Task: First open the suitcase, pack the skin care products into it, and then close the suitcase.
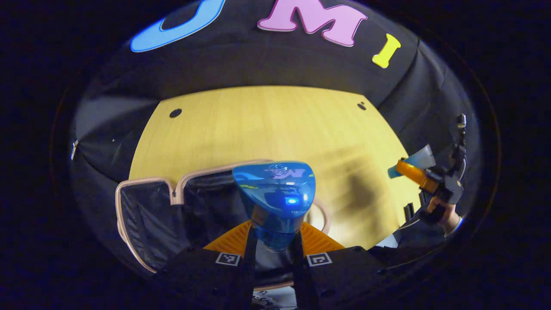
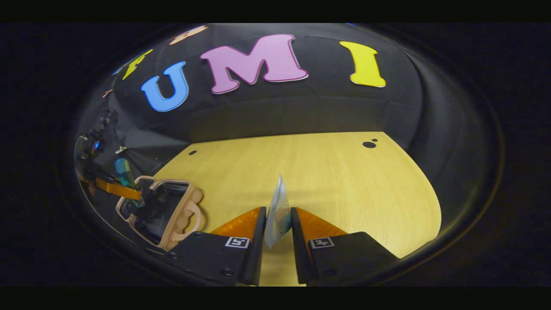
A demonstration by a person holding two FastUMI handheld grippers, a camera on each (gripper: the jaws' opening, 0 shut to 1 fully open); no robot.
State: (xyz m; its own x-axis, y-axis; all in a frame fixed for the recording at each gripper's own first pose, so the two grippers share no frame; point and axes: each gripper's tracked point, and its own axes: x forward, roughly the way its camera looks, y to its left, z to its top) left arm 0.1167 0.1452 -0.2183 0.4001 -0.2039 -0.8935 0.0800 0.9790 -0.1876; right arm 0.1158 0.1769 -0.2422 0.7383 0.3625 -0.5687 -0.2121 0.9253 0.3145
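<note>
A translucent blue bottle [image 1: 275,193] is clamped between my left gripper's [image 1: 275,228] orange fingers, hanging over the open suitcase [image 1: 146,215], which has a pink rim and dark lining. In the right gripper view the suitcase [image 2: 163,211] lies at the table's left edge, with the left gripper [image 2: 116,189] and the blue bottle [image 2: 122,170] above it. My right gripper [image 2: 278,211] is shut on a thin pale skin care tube [image 2: 277,213], seen edge-on above the table. In the left gripper view the right gripper [image 1: 419,174], held by a hand [image 1: 443,215], carries that tube [image 1: 419,159] at far right.
The yellow wooden table [image 1: 275,125] stretches beyond the suitcase, with small dark holes [image 1: 175,113] near its far corners. The same table [image 2: 344,181] spreads wide ahead of my right gripper. Black cloth walls surround it.
</note>
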